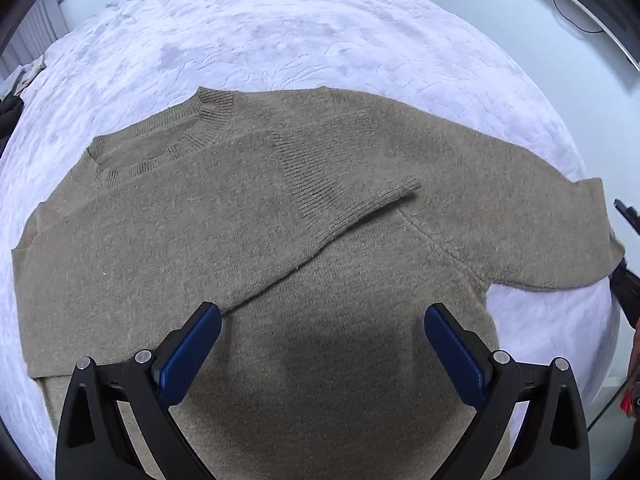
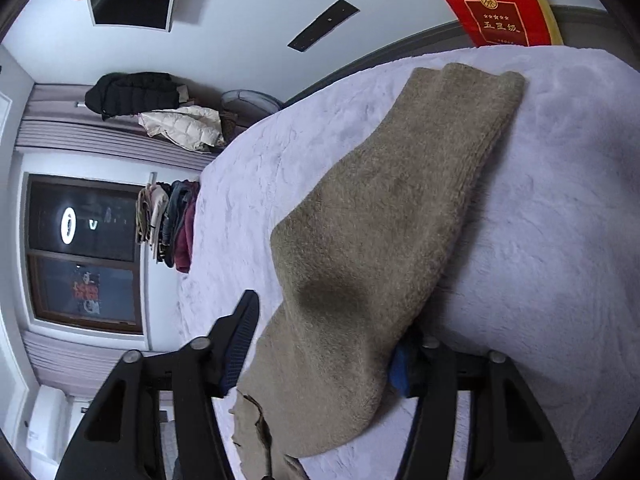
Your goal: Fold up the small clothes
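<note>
A taupe knit sweater (image 1: 280,240) lies flat on a pale lilac bedspread (image 1: 320,32), one sleeve (image 1: 344,184) folded across its chest toward one o'clock. The left gripper (image 1: 322,316) hangs above the hem at six o'clock, jaws wide apart and empty. The right gripper (image 2: 328,344) has the other sleeve (image 2: 380,220) between its jaws; whether the pads press it cannot be told.

- Left gripper (image 1: 322,330): black angular plastic frame with triangular cut-outs, round silver screw heads at the pivots, two fingers faced with ribbed dark-blue pads (image 1: 188,354).
- Right gripper (image 2: 326,344): matching black frame, silver screws, blue ribbed pads.
</note>
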The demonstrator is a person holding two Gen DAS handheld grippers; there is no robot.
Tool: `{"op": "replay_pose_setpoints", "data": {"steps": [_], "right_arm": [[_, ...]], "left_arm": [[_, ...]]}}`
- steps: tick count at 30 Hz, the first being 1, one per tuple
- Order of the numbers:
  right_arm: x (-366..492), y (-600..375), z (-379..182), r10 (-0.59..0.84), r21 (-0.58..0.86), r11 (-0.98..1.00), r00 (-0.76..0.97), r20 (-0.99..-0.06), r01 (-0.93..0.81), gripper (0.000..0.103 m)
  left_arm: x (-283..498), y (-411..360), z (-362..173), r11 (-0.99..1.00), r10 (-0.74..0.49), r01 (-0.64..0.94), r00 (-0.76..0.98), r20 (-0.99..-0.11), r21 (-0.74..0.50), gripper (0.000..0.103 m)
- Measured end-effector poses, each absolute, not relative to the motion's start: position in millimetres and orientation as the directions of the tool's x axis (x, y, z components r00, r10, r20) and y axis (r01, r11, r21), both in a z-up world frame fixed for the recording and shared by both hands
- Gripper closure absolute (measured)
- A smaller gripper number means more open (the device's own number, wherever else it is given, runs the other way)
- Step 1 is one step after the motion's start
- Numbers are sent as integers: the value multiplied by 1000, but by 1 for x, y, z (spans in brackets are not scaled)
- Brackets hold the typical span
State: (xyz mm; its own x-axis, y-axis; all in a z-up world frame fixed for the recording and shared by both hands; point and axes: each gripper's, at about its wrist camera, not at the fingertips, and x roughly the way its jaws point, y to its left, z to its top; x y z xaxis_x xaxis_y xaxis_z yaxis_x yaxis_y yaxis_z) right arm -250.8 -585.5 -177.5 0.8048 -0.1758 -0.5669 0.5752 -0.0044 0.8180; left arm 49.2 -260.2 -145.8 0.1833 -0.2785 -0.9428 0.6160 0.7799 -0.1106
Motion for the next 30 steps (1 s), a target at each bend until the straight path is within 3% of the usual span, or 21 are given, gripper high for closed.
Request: {"op": "replay_pose_setpoints", "data": {"steps": [2, 7, 16, 21, 26, 28, 29, 30], "right_arm": [[-242, -586, -175, -151, 835, 10, 826, -542, 550, 97], [-205, -577, -152, -122, 859, 86, 861, -494, 505, 97], [-53, -487, -77, 136, 748, 584, 869, -475, 317, 97], [30, -380, -79, 270, 586, 796, 777, -568, 151, 97], [80, -278, -138, 305, 412, 909, 586, -750, 54, 96], [81, -252, -167, 267, 334, 941, 496, -826, 50, 84], [79, -246, -181, 259, 320, 945, 459, -850, 60, 67], [73, -249, -186, 272, 341, 937, 462, -844, 71, 56]], "left_arm": [[52, -269, -147, 782, -272, 614, 182, -945, -107, 1], [71, -270, -144, 804, -256, 590, 226, -940, -77, 1], [82, -181, -148, 861, -244, 503, 272, -931, -79, 1], [90, -131, -148, 906, -198, 420, 320, -927, -49, 1], [98, -76, -157, 948, -128, 319, 333, -934, -16, 1], [99, -59, -162, 956, -112, 292, 329, -938, -12, 1], [98, -50, -163, 960, -109, 280, 327, -939, -14, 1], [96, -43, -163, 963, -106, 270, 326, -939, -15, 1]]}}
